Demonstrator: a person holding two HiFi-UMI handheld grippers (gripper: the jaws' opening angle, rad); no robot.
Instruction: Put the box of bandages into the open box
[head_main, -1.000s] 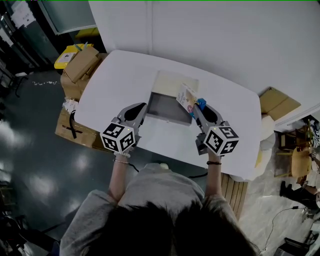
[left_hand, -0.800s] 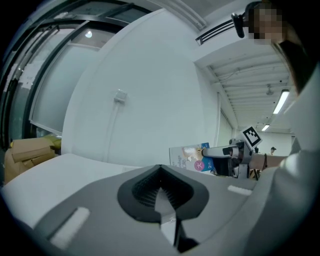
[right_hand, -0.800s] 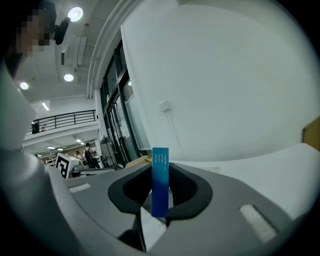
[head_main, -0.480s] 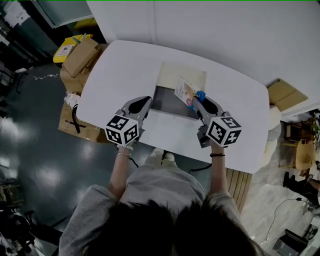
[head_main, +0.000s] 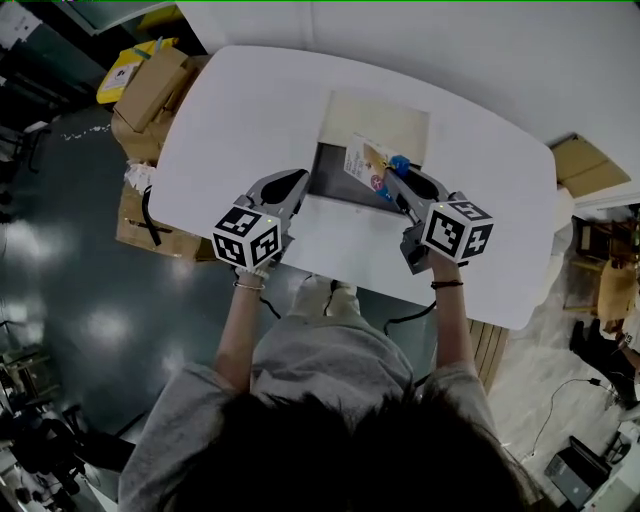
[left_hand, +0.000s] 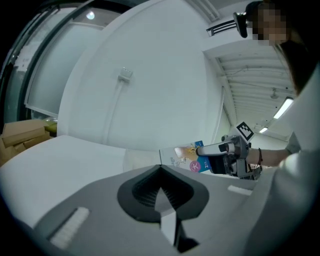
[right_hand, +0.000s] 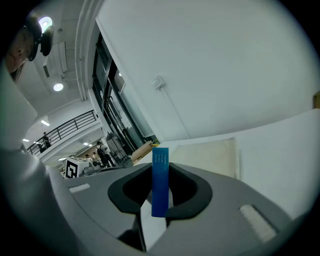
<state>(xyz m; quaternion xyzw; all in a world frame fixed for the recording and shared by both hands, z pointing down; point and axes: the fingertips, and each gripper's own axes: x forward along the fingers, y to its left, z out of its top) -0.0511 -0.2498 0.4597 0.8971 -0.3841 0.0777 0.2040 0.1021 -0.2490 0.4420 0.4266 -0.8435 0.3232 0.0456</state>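
Note:
The bandage box (head_main: 365, 162), white with colourful print and a blue edge, hangs tilted over the right part of the open box (head_main: 332, 186), which has a dark inside and a beige lid folded back. My right gripper (head_main: 388, 180) is shut on the bandage box; in the right gripper view its blue edge (right_hand: 160, 180) stands upright between the jaws. My left gripper (head_main: 296, 181) sits by the open box's near left corner, shut and holding nothing. The left gripper view shows the bandage box (left_hand: 186, 156) held by the right gripper (left_hand: 204, 150).
The open box lies mid-table on a white rounded table (head_main: 240, 120) against a white wall. Cardboard boxes (head_main: 150, 95) are stacked on the floor beyond the table's left edge, and more cardboard (head_main: 590, 165) lies at the right.
The right gripper has carried the bandage box slightly left, further over the open box. The left gripper has kept its place by the box's near left corner. The head view has shifted.

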